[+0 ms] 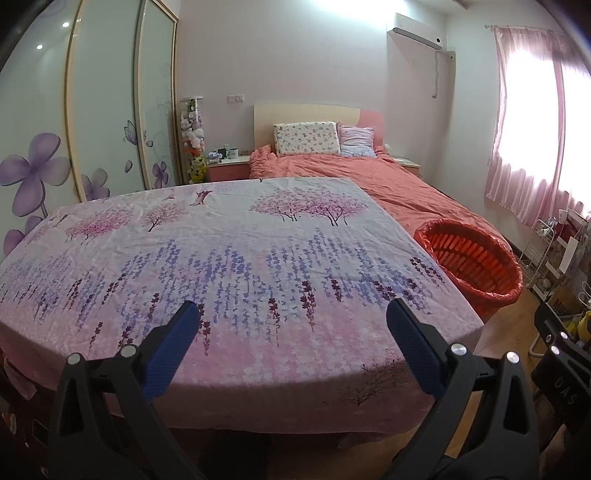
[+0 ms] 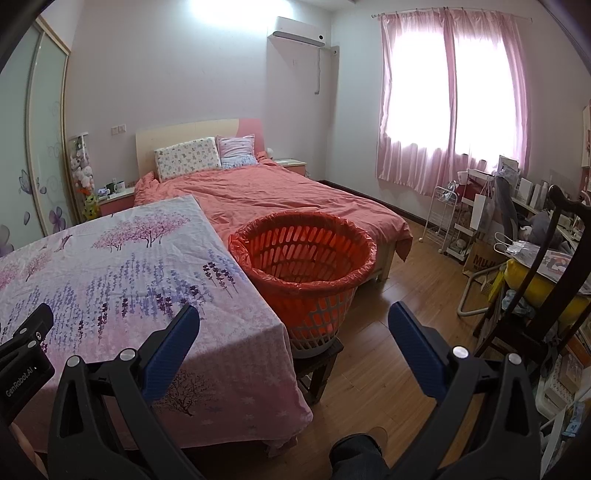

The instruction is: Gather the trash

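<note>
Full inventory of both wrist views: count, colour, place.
table cloth: 1, pink-lilac floral, covers near table; no trash visible on it
basket: 1, orange, red liner, on dark stool right of table
bed: 1, coral duvet, behind table
pillows: 2, patterned, at headboard
curtains: pink, at window
air conditioner: 1, white, high on wall
wardrobe: floral doors, left
left gripper: blue jaws, open
right gripper: blue jaws, open

Right tongs [image 2: 293,314] open, w/ lined basket [image 2: 301,258] on stool [image 2: 317,363] beside table [image 2: 122,266].
</note>
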{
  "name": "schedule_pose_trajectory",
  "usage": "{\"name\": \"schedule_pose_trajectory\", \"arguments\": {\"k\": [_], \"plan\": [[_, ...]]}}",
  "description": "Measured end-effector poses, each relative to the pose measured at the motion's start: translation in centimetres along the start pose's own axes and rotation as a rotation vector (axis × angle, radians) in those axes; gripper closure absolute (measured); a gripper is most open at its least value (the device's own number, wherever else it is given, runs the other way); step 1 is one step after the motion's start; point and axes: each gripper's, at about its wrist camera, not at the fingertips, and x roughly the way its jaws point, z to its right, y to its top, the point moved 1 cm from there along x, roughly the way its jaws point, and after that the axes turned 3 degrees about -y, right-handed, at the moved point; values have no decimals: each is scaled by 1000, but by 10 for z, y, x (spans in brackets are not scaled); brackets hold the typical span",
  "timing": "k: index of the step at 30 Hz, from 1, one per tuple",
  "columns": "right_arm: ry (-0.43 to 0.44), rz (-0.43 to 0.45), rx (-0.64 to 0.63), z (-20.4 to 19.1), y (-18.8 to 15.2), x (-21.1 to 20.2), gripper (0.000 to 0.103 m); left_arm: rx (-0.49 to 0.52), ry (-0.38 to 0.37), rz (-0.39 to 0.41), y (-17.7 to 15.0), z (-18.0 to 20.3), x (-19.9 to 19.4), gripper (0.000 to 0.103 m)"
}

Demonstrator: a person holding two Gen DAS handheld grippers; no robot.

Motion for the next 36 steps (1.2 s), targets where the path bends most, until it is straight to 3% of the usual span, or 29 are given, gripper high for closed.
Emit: {"name": "schedule_pose_trajectory", "arguments": {"k": [36], "plan": [[-7,1,10,5,3,-1,2,29,-35,21,8,17,-6,4]]}}
